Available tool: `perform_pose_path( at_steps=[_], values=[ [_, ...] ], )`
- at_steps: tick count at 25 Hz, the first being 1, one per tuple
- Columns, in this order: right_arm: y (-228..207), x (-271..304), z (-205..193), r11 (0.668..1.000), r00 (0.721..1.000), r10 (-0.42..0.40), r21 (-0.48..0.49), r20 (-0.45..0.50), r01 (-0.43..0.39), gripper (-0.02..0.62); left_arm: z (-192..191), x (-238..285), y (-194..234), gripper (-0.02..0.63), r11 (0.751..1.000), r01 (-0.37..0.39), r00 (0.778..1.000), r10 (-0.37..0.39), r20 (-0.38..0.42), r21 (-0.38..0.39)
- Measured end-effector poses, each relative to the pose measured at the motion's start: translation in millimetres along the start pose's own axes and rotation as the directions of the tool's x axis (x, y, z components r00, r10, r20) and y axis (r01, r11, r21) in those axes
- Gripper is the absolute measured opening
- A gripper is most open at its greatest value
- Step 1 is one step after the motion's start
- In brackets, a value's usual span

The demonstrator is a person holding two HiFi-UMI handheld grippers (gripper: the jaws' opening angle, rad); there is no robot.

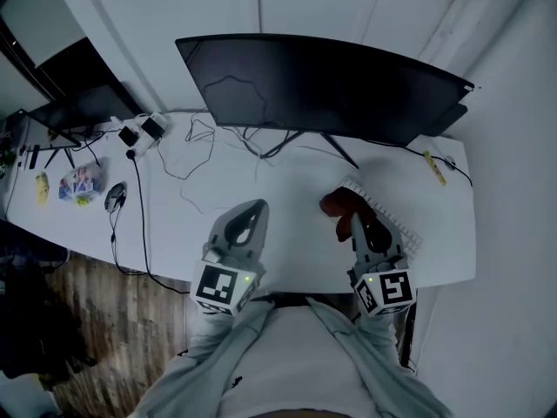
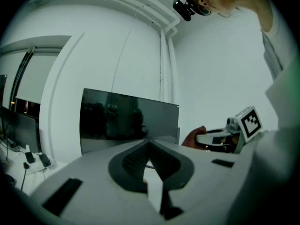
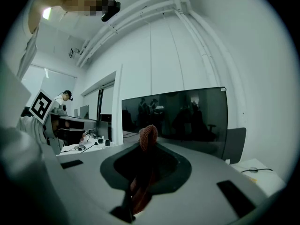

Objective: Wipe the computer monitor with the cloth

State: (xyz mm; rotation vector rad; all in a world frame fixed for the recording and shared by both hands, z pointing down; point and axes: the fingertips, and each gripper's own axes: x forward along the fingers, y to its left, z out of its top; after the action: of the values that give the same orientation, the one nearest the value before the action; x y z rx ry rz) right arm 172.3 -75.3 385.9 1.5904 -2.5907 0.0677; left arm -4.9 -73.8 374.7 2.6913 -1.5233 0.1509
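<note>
A wide black monitor (image 1: 322,81) stands at the back of the white desk (image 1: 287,190), its dark screen also in the left gripper view (image 2: 126,121) and the right gripper view (image 3: 178,118). My right gripper (image 1: 352,220) is shut on a reddish-brown cloth (image 1: 339,205), which sticks up between its jaws (image 3: 148,137) and hangs below them. The left gripper (image 1: 257,212) hovers over the desk's middle, shut and with nothing in it (image 2: 150,142). Both grippers are well short of the screen.
A white keyboard (image 1: 387,220) lies under the right gripper. Cables (image 1: 200,155) and a power strip (image 1: 144,131) lie at the left of the desk. Another monitor (image 1: 83,107), a mouse (image 1: 115,196) and small items sit further left. A yellow marker (image 1: 434,167) lies at right.
</note>
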Motion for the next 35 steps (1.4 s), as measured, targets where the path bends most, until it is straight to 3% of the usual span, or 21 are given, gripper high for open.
perform_pose_path(
  at_steps=[6,13,18,26,35],
  values=[
    [-38,39,27,0.999,0.998,0.037,-0.025,0.051,-0.036,0.043,21,39,11,0.021,0.999,-0.050,0.998,0.050,0.029,0.004],
    [-48,62,47,0.995,0.993,0.088,-0.060,0.078,-0.083,0.043,24,51,24,0.020,0.995,-0.098,0.995,0.098,0.021,-0.019],
    [-42,73,56,0.993,0.991,0.101,-0.069,0.092,-0.095,0.043,28,56,30,0.020,0.998,-0.069,0.997,0.069,0.022,0.000],
    [-9,118,76,0.979,0.974,0.190,-0.097,0.120,-0.179,0.043,29,49,52,0.020,0.995,-0.094,0.995,0.095,0.019,-0.020],
    [78,193,102,0.917,0.910,0.384,-0.176,0.155,-0.358,0.043,19,8,102,0.021,0.976,-0.218,0.976,0.218,0.018,-0.006]
  ],
)
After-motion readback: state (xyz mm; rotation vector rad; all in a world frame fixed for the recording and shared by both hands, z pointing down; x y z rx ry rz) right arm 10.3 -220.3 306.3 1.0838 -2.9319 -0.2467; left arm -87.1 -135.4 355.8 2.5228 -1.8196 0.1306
